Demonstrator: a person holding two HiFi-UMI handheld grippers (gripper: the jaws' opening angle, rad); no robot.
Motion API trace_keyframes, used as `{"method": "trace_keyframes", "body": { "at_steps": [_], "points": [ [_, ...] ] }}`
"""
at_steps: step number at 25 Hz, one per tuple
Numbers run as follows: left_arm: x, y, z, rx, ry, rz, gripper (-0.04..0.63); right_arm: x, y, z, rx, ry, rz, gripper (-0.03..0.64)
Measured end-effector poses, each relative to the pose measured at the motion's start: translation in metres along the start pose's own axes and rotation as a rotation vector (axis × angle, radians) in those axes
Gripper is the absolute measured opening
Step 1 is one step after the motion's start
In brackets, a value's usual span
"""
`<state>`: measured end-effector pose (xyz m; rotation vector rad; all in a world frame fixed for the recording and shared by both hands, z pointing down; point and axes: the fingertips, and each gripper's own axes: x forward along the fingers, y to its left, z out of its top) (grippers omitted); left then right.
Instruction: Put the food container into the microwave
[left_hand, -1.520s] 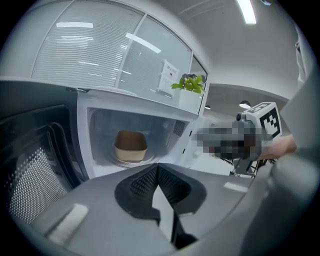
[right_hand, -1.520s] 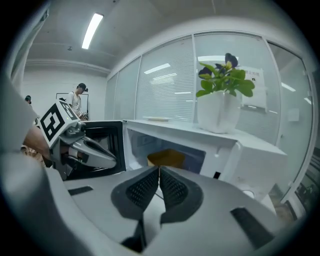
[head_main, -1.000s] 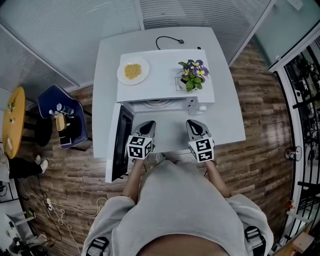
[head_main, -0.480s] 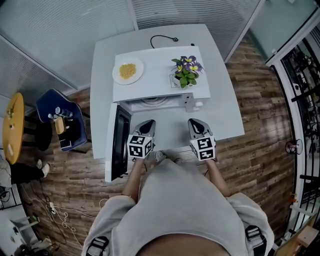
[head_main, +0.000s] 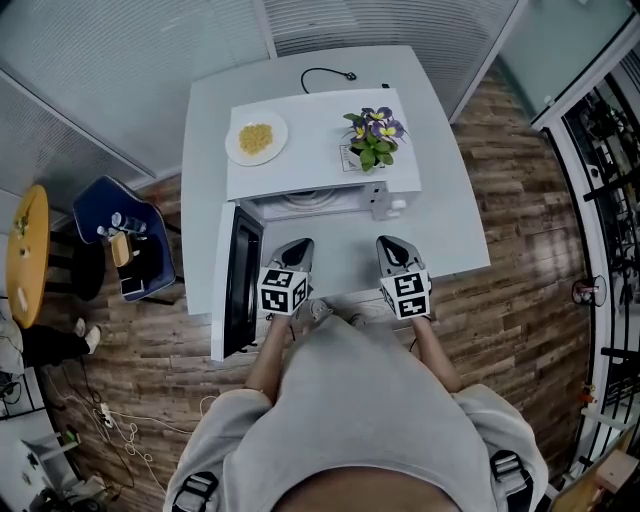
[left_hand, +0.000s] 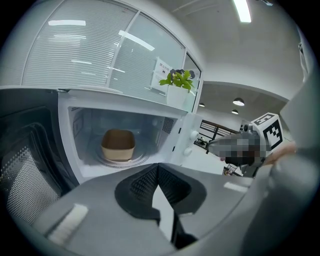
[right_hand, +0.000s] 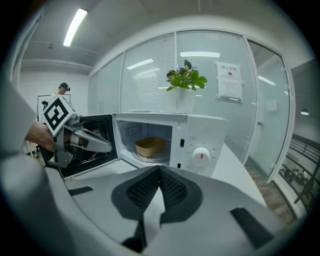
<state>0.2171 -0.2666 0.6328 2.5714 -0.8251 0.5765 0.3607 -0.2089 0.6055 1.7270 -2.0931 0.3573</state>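
The beige food container (left_hand: 118, 145) sits on the turntable inside the open white microwave (head_main: 320, 165); the right gripper view also shows the container (right_hand: 150, 146) in the cavity. My left gripper (head_main: 297, 246) hovers over the table just in front of the cavity, jaws shut and empty, tips (left_hand: 158, 169) pointing at the opening. My right gripper (head_main: 391, 243) is beside it, in front of the control panel (right_hand: 201, 156), also shut with nothing held (right_hand: 160, 171). Both are a short way back from the microwave.
The microwave door (head_main: 243, 285) stands swung open to the left, next to my left gripper. On top of the microwave are a plate of yellow food (head_main: 256, 138) and a potted flower (head_main: 372, 135). The white table (head_main: 450, 230) ends just behind my grippers. A blue chair (head_main: 125, 245) stands at the left.
The head view has shifted slightly. Both grippers stay shut in front of the open microwave, in almost the same places.
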Motion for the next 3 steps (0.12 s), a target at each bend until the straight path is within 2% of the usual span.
{"method": "trace_keyframes", "body": {
  "at_steps": [3],
  "points": [
    [-0.0003,0.0012,-0.0028,-0.004,0.003,-0.001,0.011,0.0018,0.0027,-0.0011,-0.002,-0.006,0.0,0.014]
  ]
}}
